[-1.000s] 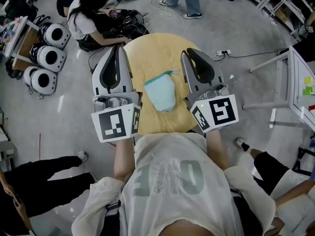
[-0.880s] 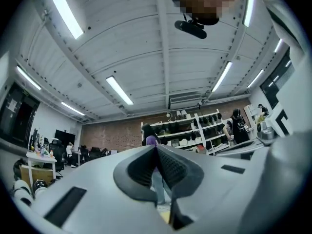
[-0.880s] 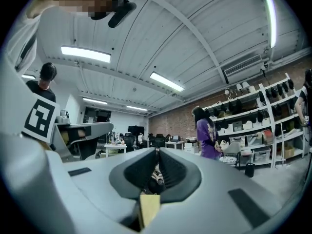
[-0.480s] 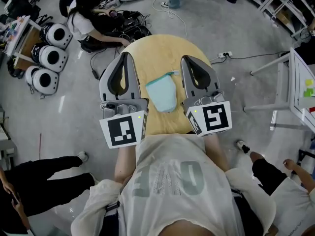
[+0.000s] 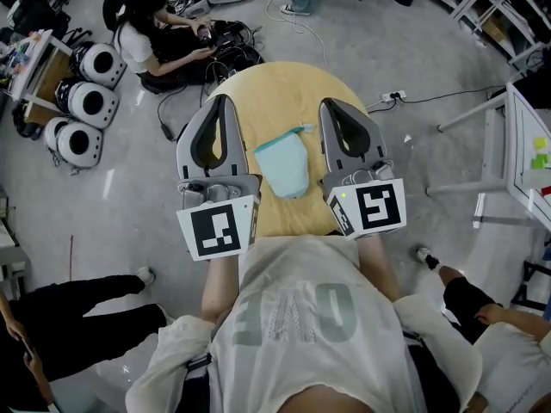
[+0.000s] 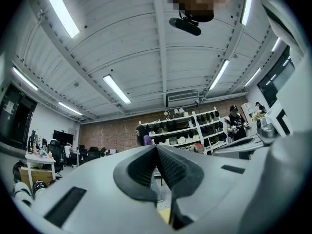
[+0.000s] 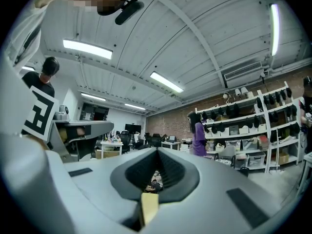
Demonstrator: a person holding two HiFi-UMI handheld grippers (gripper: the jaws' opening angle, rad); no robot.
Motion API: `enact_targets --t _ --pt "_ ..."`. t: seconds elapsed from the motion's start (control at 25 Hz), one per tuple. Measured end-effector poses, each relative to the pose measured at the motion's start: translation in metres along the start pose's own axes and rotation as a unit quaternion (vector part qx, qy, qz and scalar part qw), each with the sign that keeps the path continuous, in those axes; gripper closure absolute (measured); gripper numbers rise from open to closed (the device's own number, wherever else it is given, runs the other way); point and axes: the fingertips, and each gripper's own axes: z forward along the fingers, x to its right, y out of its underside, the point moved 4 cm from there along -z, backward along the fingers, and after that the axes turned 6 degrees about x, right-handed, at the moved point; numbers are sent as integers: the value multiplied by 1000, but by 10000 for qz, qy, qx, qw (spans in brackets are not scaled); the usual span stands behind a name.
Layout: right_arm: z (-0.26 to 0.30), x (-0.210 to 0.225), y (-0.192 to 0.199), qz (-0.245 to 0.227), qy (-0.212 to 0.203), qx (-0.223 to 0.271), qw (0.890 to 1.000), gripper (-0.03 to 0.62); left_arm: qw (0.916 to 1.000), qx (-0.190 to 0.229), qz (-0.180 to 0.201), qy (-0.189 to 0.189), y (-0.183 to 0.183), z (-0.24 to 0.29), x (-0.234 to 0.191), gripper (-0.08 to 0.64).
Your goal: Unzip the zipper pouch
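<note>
A light teal zipper pouch (image 5: 283, 163) lies on the round wooden table (image 5: 275, 89), its zipper end pointing to the far right. My left gripper (image 5: 219, 101) is held to the pouch's left and my right gripper (image 5: 332, 107) to its right, neither touching it. Both point away from me and upward: the left gripper view (image 6: 156, 147) and the right gripper view (image 7: 157, 151) show the ceiling and far shelves past jaws that meet at the tips. Nothing is between either pair of jaws. The pouch does not appear in the gripper views.
A person (image 5: 151, 37) crouches by cables on the floor beyond the table's far left. White round devices (image 5: 82, 101) stand at the left. A power strip (image 5: 392, 93) lies on the floor at the right, near a white table (image 5: 525, 144).
The left gripper has shifted to the right, closer to the pouch, and the right gripper has straightened and moved slightly left. The pouch has not moved.
</note>
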Motion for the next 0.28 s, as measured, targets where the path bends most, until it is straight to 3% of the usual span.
enact_targets --t 0.28 --pt "1 1 0 -26 44 -30 10000 563 10000 -8 -54 -30 0 2 -6 534"
